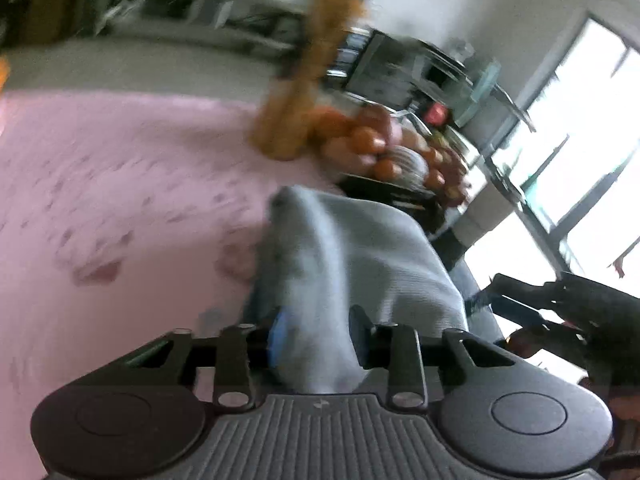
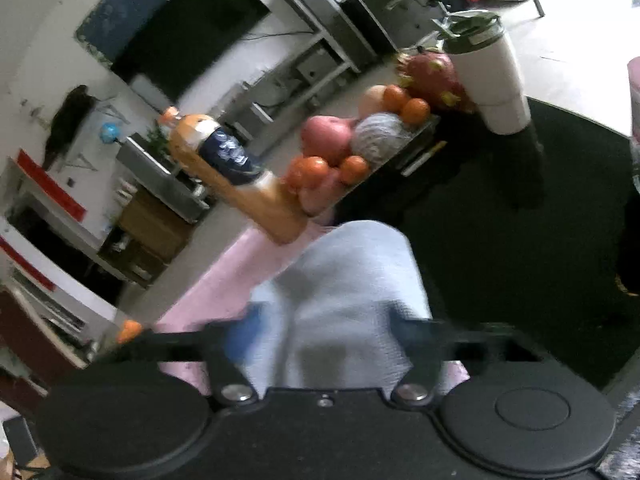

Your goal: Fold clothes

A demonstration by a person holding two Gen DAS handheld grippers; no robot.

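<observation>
Nearest in the left wrist view, the left gripper (image 1: 316, 332) has its two black fingers, one faced with a blue pad, closed on a bunched ridge of the pale grey-blue garment (image 1: 360, 248). The cloth is soft and finely ribbed, and it drapes away from the jaws in a rounded fold above the pink patterned cloth (image 1: 120, 200) that covers the near surface. The right gripper (image 2: 320, 332) likewise pinches the same garment (image 2: 352, 276) between its fingers; motion blur softens their outline, but fabric fills the gap. At the right edge of the left view, that second device (image 1: 568, 304) is partly cut off and dark against the bright windows.

Beyond the garment stands a tall orange bottle (image 2: 236, 172) with a dark blue label, smeared in the left view. Just right of it a tray (image 2: 420, 156), its rim barely visible, holds round oranges (image 2: 316, 170), a red apple (image 2: 322, 134), a netted grey-white fruit (image 2: 378, 136) and a scaly pink dragon fruit (image 2: 434, 70). Farther right a white lidded tumbler (image 2: 492, 76) rests on a dark mat (image 2: 500, 232).
</observation>
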